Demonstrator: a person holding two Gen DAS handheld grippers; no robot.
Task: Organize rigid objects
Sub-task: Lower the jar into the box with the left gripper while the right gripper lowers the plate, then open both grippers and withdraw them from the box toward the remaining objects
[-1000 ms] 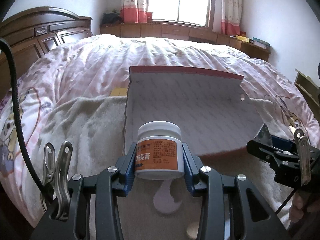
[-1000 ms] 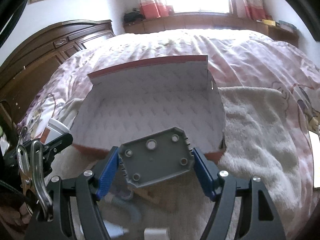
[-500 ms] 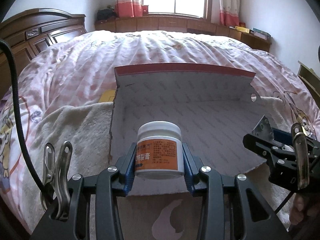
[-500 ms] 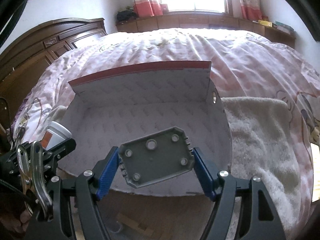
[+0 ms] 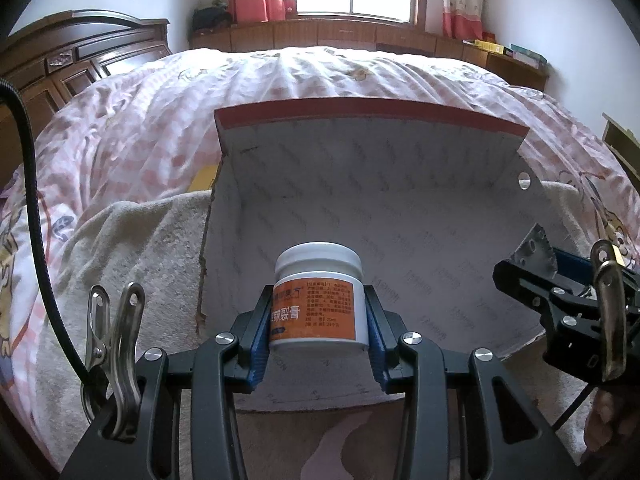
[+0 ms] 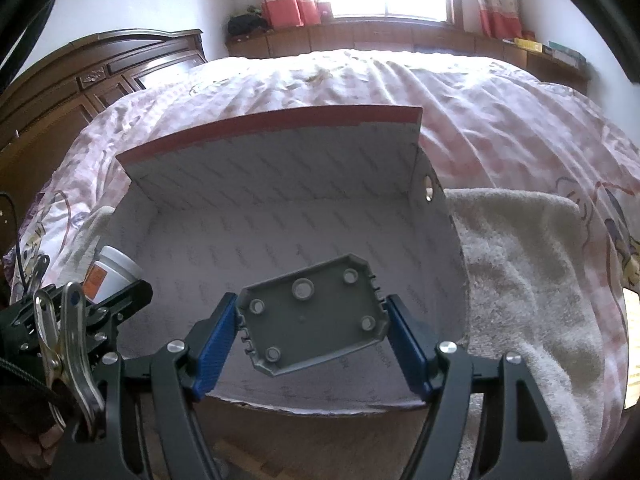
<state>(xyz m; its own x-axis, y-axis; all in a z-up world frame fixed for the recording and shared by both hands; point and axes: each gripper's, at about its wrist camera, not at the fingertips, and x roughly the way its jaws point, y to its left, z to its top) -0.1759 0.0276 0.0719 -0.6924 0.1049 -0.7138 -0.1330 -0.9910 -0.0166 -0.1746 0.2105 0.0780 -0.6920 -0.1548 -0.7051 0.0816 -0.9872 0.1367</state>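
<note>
Left wrist view: both things wait above the empty cardboard box (image 5: 400, 208).
Left gripper (image 5: 318, 334) squeezes the cream jar (image 5: 319, 300); right gripper (image 6: 310, 350) squeezes the grey plastic plate (image 6: 312, 314). Nothing dropped in yet.

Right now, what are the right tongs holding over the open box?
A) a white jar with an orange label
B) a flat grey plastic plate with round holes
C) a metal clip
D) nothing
B: the right tongs are shut on the grey plate above the box; the jar is in the left tongs.
</note>
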